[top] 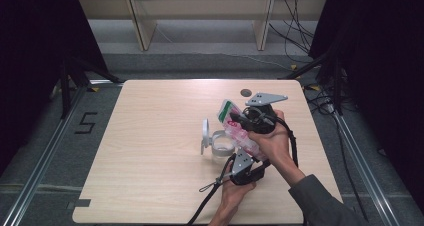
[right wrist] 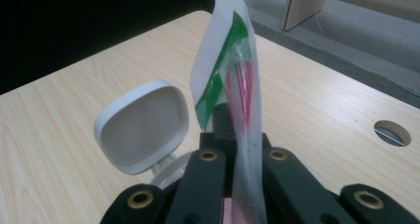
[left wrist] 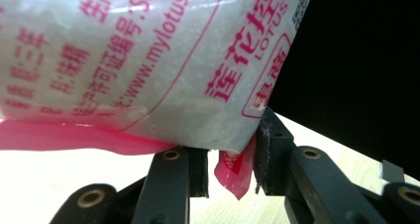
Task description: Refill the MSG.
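Currently a plastic bag (top: 239, 131) of white granules with red print is held in the air above the tabletop (top: 150, 151), gripped at both ends. The right gripper (top: 235, 117) holds the upper end of the bag: in the right gripper view its jaws are pressed together on the thin, flattened film (right wrist: 245, 135), whose green-and-white top strip stands up above them. The left gripper (top: 243, 158) holds the lower end: in the left gripper view its jaws stand at a narrow gap, pinching the pink sealed corner (left wrist: 233, 172) of the bag, while the filled part bulges above them.

Just beside and below the bag, a clear round container (top: 222, 146) stands on the tabletop. Its white hinged lid (top: 205, 131) is open and stands upright at the left side of the container. A small round hole (top: 245, 92) lies in the tabletop near the far edge.
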`<state>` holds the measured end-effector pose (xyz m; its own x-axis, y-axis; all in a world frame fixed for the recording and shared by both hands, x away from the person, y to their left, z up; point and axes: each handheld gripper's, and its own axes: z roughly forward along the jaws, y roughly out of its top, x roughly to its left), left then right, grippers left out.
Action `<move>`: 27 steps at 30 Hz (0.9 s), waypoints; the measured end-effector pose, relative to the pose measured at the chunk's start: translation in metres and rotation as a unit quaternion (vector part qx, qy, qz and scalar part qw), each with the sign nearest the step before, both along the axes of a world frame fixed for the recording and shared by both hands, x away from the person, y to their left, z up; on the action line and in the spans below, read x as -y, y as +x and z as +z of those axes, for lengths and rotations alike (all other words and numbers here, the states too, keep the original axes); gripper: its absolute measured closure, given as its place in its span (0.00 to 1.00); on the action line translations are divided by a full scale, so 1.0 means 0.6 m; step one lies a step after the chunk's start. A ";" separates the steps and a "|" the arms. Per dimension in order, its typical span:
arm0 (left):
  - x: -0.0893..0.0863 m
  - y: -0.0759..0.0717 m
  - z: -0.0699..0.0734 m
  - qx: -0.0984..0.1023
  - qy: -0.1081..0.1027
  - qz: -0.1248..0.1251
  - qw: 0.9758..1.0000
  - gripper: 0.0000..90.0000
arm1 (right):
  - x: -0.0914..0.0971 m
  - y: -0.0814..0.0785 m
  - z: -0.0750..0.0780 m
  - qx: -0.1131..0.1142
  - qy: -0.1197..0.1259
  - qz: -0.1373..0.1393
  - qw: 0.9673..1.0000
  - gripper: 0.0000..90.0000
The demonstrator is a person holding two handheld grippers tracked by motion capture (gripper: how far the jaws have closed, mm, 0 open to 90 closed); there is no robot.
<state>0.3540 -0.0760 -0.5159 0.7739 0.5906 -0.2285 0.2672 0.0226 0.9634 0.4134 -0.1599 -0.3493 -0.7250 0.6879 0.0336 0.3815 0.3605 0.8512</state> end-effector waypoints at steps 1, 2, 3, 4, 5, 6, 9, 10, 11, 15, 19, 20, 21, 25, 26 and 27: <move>-0.001 0.000 0.000 -0.002 -0.004 -0.001 1.000 0.78 | -0.004 0.000 -0.003 0.004 0.008 -0.008 1.000 1.00; -0.002 0.001 0.000 -0.002 -0.001 0.000 1.000 0.78 | -0.004 0.002 -0.003 0.004 0.004 -0.003 1.000 1.00; -0.003 0.001 0.000 -0.002 -0.002 0.001 1.000 0.78 | -0.003 0.003 -0.002 0.006 -0.002 -0.002 1.000 1.00; -0.002 0.001 0.000 -0.001 -0.004 0.002 1.000 0.78 | -0.006 0.003 -0.002 0.003 0.000 0.002 1.000 1.00; -0.003 0.002 0.001 0.000 -0.005 0.003 1.000 0.78 | -0.007 0.004 -0.002 0.001 -0.002 0.000 1.000 1.00; -0.004 0.002 0.001 0.000 -0.005 0.003 1.000 0.78 | -0.009 0.004 -0.001 0.000 -0.005 -0.001 1.000 1.00; -0.007 0.002 0.003 -0.001 -0.006 0.004 1.000 0.78 | -0.016 0.003 -0.001 0.001 0.001 -0.003 1.000 1.00; -0.007 0.002 0.003 0.000 -0.010 0.004 1.000 0.78 | -0.017 0.004 -0.002 0.010 0.000 -0.002 1.000 1.00; -0.007 0.002 0.003 0.000 -0.011 0.002 1.000 0.78 | -0.016 0.005 0.000 0.007 -0.010 0.007 1.000 1.00; -0.008 0.002 0.004 0.000 -0.012 0.001 1.000 0.79 | -0.020 0.003 0.000 0.001 -0.007 0.000 1.000 1.00; -0.008 0.003 0.003 0.001 -0.012 -0.001 1.000 0.79 | -0.020 0.004 0.001 0.000 -0.009 0.002 1.000 1.00; -0.008 0.003 0.004 -0.002 -0.013 0.000 1.000 0.79 | -0.020 0.005 0.000 0.000 -0.006 0.002 1.000 1.00; -0.008 0.003 0.004 -0.002 -0.014 -0.001 1.000 0.79 | -0.021 0.005 0.000 0.001 -0.008 0.002 1.000 1.00; -0.009 0.003 0.005 -0.002 -0.016 -0.002 1.000 0.79 | -0.025 0.006 -0.002 0.001 -0.010 0.002 1.000 1.00; -0.009 0.003 0.005 -0.004 -0.017 -0.001 1.000 0.79 | -0.026 0.006 -0.002 0.001 -0.010 0.002 1.000 1.00; -0.009 0.003 0.005 -0.003 -0.017 0.001 1.000 0.79 | -0.026 0.007 -0.002 0.010 -0.011 0.002 1.000 1.00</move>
<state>0.3558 -0.0708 -0.5129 0.7711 0.5841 -0.2536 0.2735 0.0559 0.9603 0.4178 -0.1444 -0.3504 -0.7282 0.6853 0.0041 0.3630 0.3806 0.8505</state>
